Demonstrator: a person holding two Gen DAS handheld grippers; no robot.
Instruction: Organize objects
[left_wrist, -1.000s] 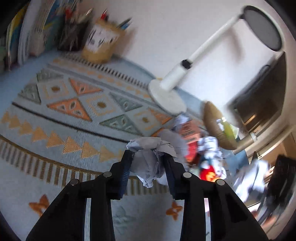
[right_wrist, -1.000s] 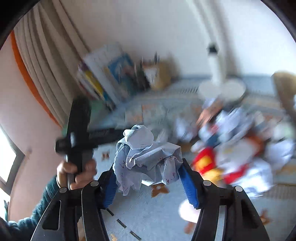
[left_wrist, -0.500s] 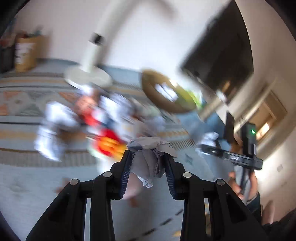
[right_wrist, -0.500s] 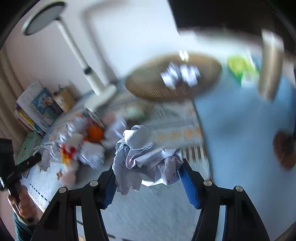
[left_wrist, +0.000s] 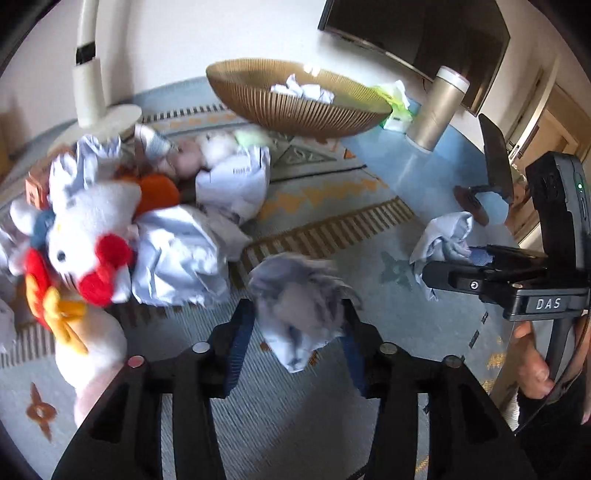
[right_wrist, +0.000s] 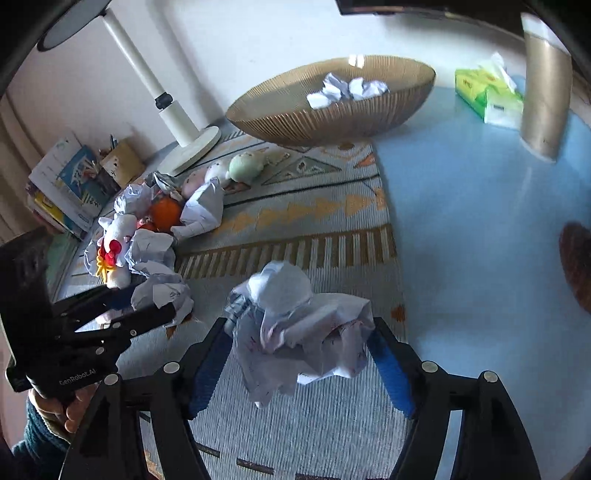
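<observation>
Paper, crumpled: one wad (left_wrist: 299, 314) clamped between the jaws of the left gripper (left_wrist: 295, 328), blurred in the left wrist view, held above the patterned mat (left_wrist: 332, 229); a second, larger wad (right_wrist: 299, 332) with faint red marks clamped between the jaws of the right gripper (right_wrist: 299, 354), likewise held above the mat's near edge. Bowl (right_wrist: 295, 122), wide, ribbed, gold-brown, standing at the far end of the mat near the wall, holding several white paper balls (right_wrist: 347, 90). Heap of clutter to the left of the mat: white plush cat (left_wrist: 88, 229) with red bow, orange ball (right_wrist: 166, 212), pale green plush (right_wrist: 245, 168), further crumpled sheets (left_wrist: 177, 258) lying against one another. Lamp (right_wrist: 177, 122), white, round base on the mat just beyond the heap. Tissue box (right_wrist: 487, 94), green, on the blue counter (right_wrist: 480, 221) to the right of the bowl, beside a gold cylinder (right_wrist: 543, 99). Books (right_wrist: 66, 184) and a pencil holder (right_wrist: 122, 160) against the far-left wall. Each gripper appears in the other's view, each with paper between its jaws.
</observation>
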